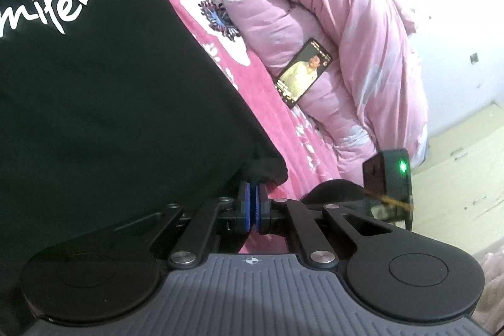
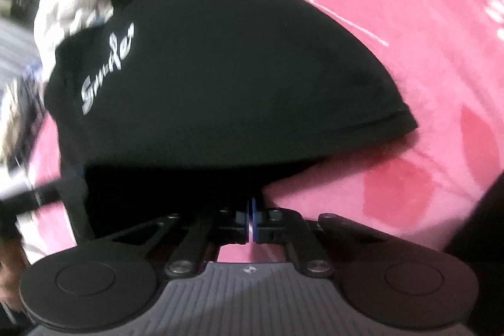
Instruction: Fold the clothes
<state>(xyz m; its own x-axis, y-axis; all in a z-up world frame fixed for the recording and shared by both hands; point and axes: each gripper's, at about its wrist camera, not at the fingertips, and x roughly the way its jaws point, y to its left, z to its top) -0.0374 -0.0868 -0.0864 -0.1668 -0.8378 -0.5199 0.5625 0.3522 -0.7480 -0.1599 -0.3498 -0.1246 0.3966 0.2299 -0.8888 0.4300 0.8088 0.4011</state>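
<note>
On the bed: black T-shirt over pink floral sheet
Left gripper: clamped on shirt's hem corner
Right gripper: pinching shirt's edge

Left gripper pinches black shirt hem.
</note>
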